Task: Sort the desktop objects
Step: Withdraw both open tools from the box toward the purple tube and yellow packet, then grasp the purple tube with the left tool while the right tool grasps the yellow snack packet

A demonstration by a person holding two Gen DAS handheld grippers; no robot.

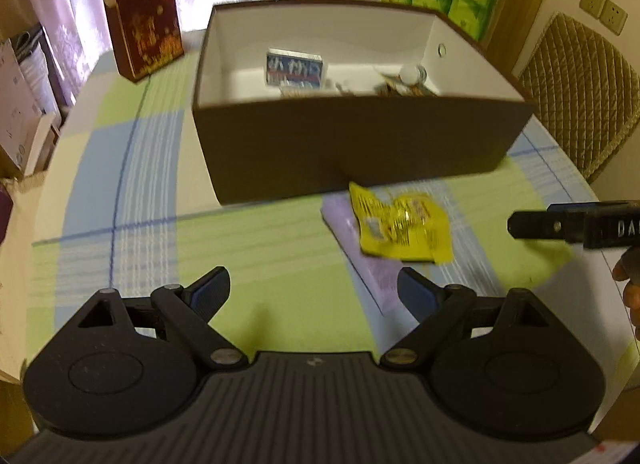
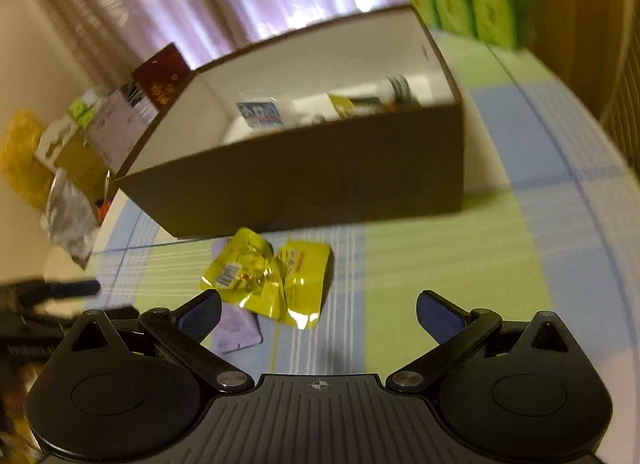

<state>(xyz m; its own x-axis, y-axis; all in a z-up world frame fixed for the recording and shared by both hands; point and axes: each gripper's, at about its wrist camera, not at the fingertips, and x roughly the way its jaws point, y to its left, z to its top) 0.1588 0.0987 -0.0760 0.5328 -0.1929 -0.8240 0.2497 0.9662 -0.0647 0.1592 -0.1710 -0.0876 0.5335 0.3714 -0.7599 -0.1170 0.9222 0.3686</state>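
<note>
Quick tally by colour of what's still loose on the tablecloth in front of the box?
Yellow: 1, the crinkled snack packet
Purple: 1, the flat pouch partly under the packet
Total: 2 left outside the brown box. Both grippers, left and right, are open and empty.

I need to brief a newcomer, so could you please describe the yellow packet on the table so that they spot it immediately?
Find the big brown box on the checked tablecloth. Just in front of its near wall lies a crinkled, shiny yellow snack packet, overlapping a flat pale purple packet. It is the only bright yellow thing outside the box.
</note>
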